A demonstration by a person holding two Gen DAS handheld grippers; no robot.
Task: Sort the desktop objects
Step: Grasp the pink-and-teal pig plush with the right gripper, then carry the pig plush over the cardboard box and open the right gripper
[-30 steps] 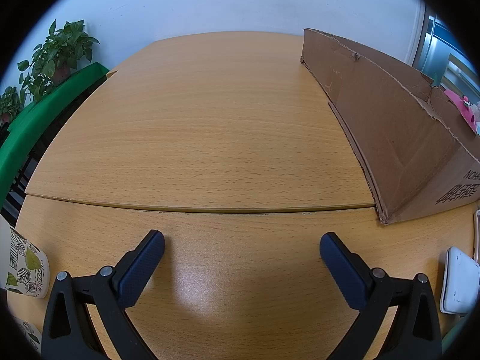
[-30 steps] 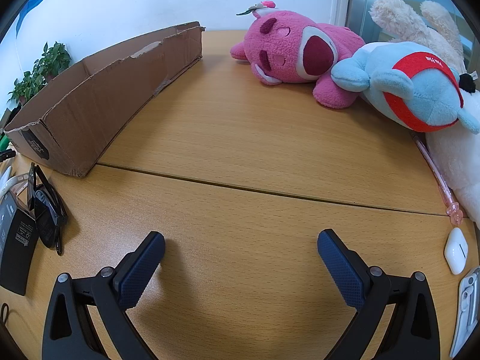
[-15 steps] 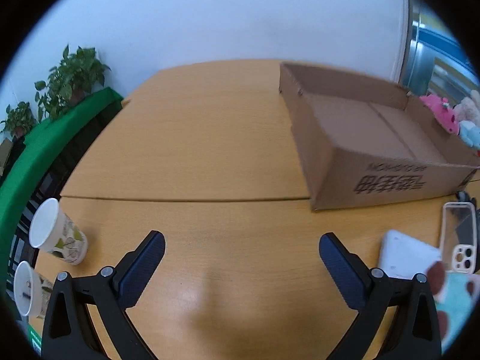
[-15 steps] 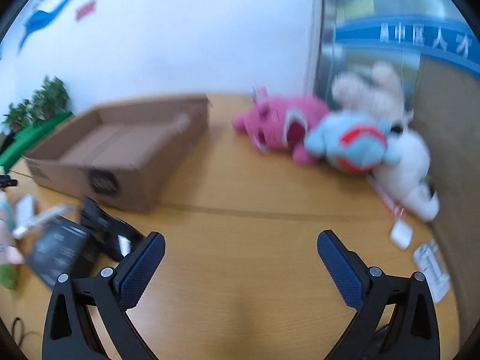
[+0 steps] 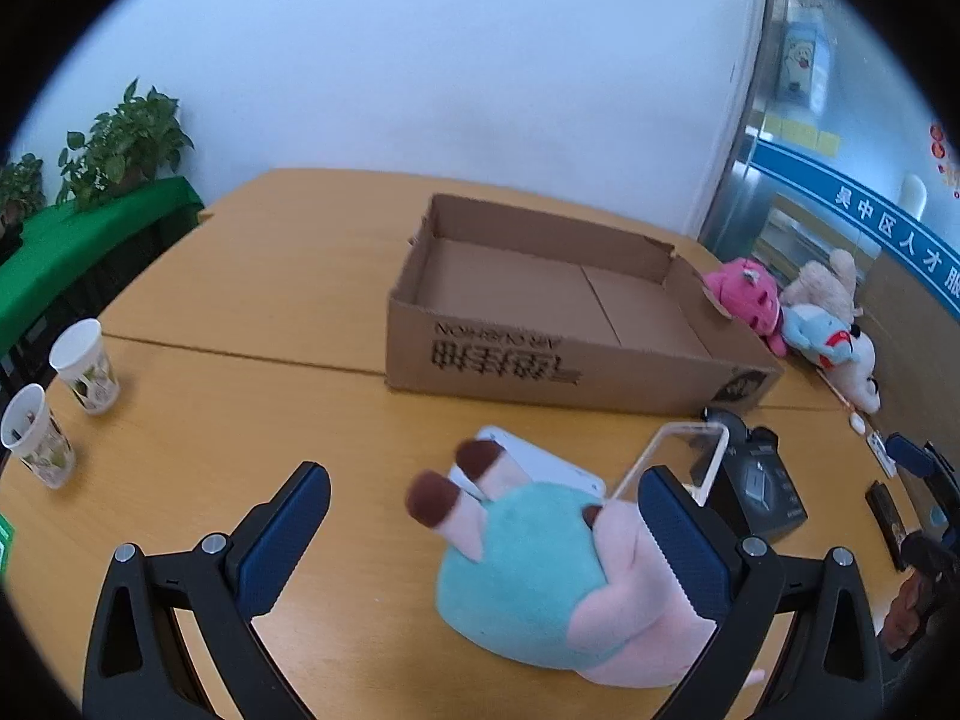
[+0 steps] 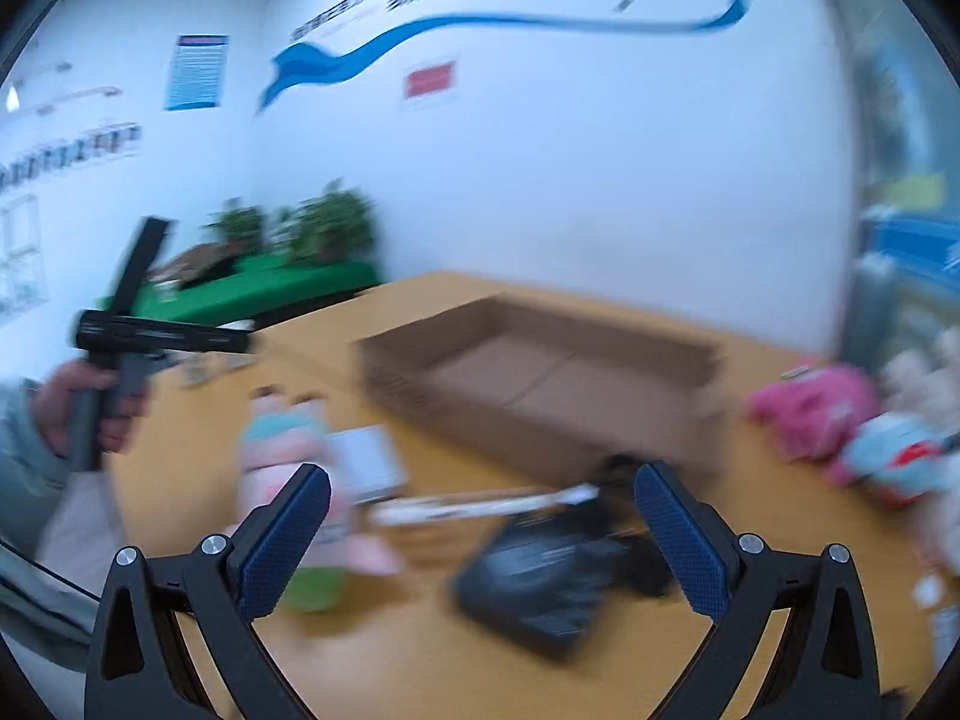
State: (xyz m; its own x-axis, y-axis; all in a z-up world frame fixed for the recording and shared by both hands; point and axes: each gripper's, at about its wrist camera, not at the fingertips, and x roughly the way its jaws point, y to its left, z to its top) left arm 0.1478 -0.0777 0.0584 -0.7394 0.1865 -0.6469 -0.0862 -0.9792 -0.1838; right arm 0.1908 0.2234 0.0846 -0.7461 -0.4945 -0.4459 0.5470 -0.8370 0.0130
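Both jaws gape wide and hold nothing: left gripper (image 5: 483, 546) hangs over the teal-and-pink plush toy (image 5: 558, 582), right gripper (image 6: 483, 546) above a blurred black pouch (image 6: 540, 582), cardboard box (image 5: 570, 324) beyond

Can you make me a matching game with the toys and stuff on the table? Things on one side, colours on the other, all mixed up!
Things:
1. cardboard box
2. plush toy lying by the left gripper
3. paper cups
4. bear beyond the box

Colours:
A. white with green leaves
B. hot pink
C. brown
D. teal and pale pink

Pairs: 1-C, 2-D, 3-A, 4-B
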